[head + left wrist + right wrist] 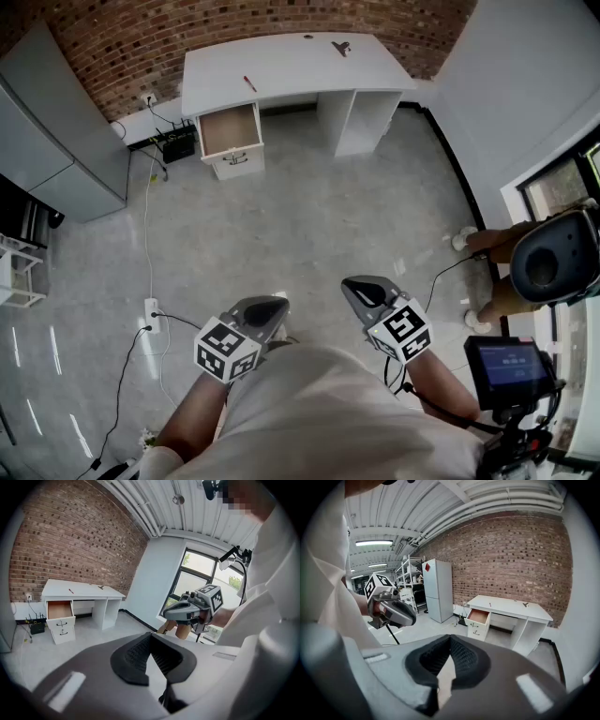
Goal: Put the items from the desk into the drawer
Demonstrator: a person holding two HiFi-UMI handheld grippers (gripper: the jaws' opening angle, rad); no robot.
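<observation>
You stand well back from the white desk (361,122), with a wide stretch of grey floor (309,225) between you and it. The desk sits against the brick wall (234,28).

The left tongs (267,309) are pressed together at the tips with nothing between them. The right tongs (367,292) are also pressed together and carry nothing. Both are held close in front of your body, far from the desk.

On the tabletop (291,66) a thin red item (249,83) lies above the drawer side. A small dark item (342,47) lies near the back edge, toward the desk's other end, well apart from the red one.

The top drawer (229,129) at the desk's left end is pulled out and shows a bare wooden bottom. The lower drawer (236,161) under it is closed.

Left of the desk, a black box with cables (178,145) sits at the foot of the wall. Further left of the desk stands a grey cabinet (56,131). A white cable runs from that corner across the floor to a power strip (151,314), far from the desk. To the right of the desk, a white wall leads to a window (553,187).
</observation>
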